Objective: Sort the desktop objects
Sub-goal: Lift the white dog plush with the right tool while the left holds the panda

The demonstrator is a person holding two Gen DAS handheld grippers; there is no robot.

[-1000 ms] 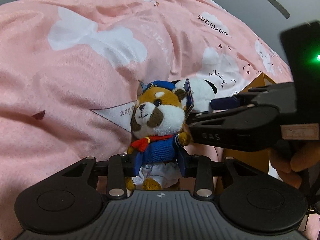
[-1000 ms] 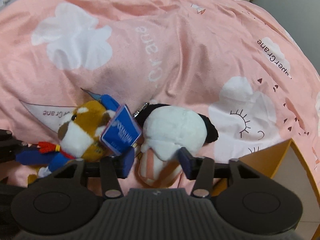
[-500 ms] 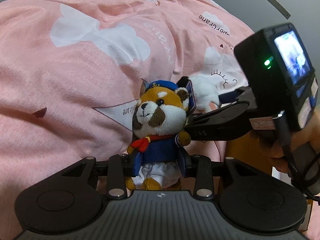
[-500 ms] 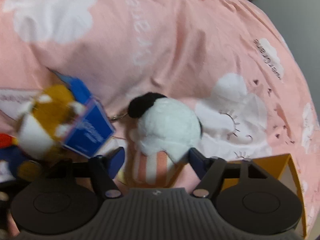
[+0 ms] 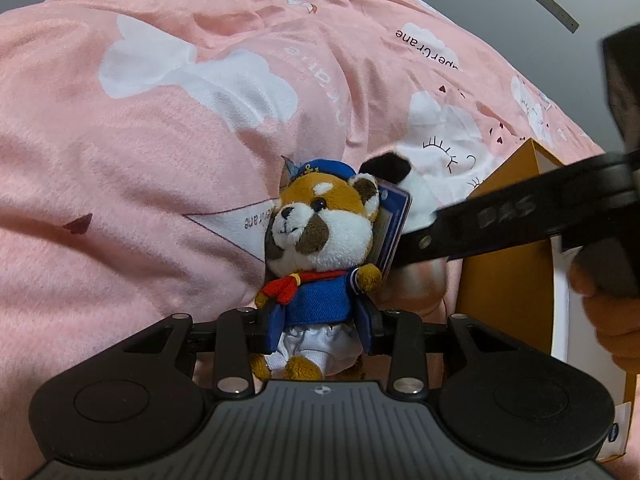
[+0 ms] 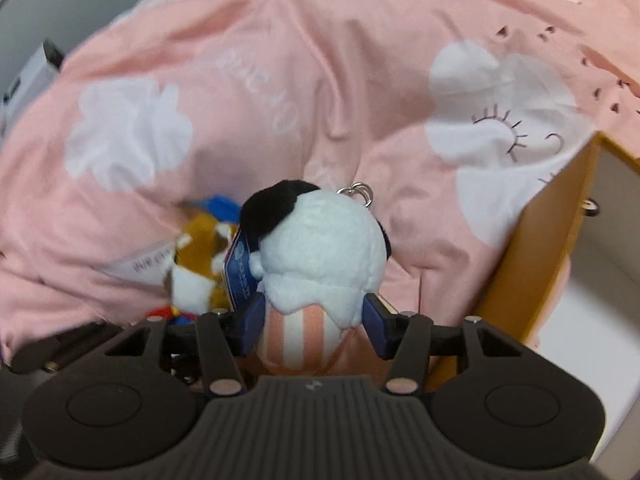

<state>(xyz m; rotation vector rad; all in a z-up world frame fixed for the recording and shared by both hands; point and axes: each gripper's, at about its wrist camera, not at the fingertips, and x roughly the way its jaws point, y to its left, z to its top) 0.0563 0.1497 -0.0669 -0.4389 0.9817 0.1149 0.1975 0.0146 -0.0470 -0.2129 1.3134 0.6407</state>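
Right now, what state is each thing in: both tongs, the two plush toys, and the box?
Left tongs: shut on the sailor fox plush, at its blue jacket.
Sailor fox plush: upright, held, blue tag hanging at its ear.
Right tongs: closing, pads against the panda plush's striped body.
Panda plush: held between the pads, back of its head towards the camera, keyring on top.
Orange box: open, white inside, beside the panda plush on the pink blanket.

R hand-held gripper (image 6: 313, 322) closing on panda plush (image 6: 320, 256).
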